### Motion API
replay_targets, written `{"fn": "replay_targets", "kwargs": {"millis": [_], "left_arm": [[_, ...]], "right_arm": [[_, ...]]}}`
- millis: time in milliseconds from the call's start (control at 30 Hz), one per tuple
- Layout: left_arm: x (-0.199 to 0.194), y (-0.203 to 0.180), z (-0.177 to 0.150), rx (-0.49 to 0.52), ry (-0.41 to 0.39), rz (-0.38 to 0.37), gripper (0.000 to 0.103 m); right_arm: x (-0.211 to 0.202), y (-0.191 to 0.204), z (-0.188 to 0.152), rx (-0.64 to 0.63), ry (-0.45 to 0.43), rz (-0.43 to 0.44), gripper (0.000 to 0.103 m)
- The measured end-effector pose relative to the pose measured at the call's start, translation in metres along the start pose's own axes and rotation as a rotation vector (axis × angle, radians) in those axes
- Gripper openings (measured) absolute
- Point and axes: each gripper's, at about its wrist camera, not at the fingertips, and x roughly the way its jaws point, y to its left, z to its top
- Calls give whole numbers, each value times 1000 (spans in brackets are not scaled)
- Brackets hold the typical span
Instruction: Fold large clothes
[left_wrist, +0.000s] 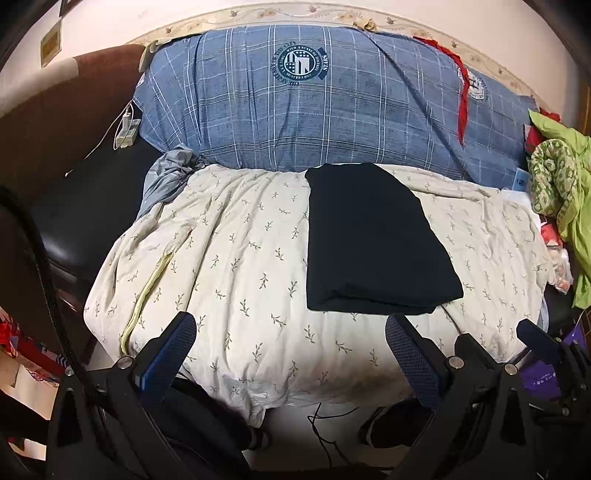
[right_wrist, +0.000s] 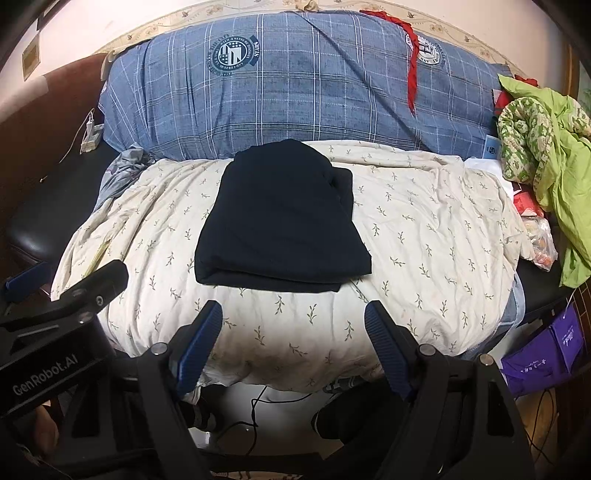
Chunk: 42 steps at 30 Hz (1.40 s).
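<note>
A dark navy garment (left_wrist: 373, 240) lies folded into a flat rectangle on the cream leaf-print duvet (left_wrist: 240, 266); the right wrist view shows the garment (right_wrist: 280, 218) at mid-bed on that duvet (right_wrist: 424, 236). My left gripper (left_wrist: 291, 332) hangs open over the duvet's near edge, just short of and left of the garment. My right gripper (right_wrist: 293, 321) is open too, a little below the garment's near edge, touching nothing. The right gripper's fingers (left_wrist: 535, 336) show at the left view's lower right; the left gripper's body (right_wrist: 55, 332) fills the right view's lower left.
A big blue plaid quilt (left_wrist: 314, 103) is piled behind, with a red strip (left_wrist: 461, 96) draped on it. Green clothes (right_wrist: 546, 147) heap at the right, a purple bag (right_wrist: 543, 354) below them. A charger and cable (left_wrist: 125, 129) lie on the dark bench at left. Feet and a cord (right_wrist: 258, 406) are on the floor below.
</note>
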Motion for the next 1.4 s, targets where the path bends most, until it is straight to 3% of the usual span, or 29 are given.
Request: {"fn": "replay_targets", "kwargs": {"millis": [1400], "left_arm": [[-1,-19,1,14,-2,-29,102]], "right_arm": [[-5,-13,3,2,-4,-27,80]]}}
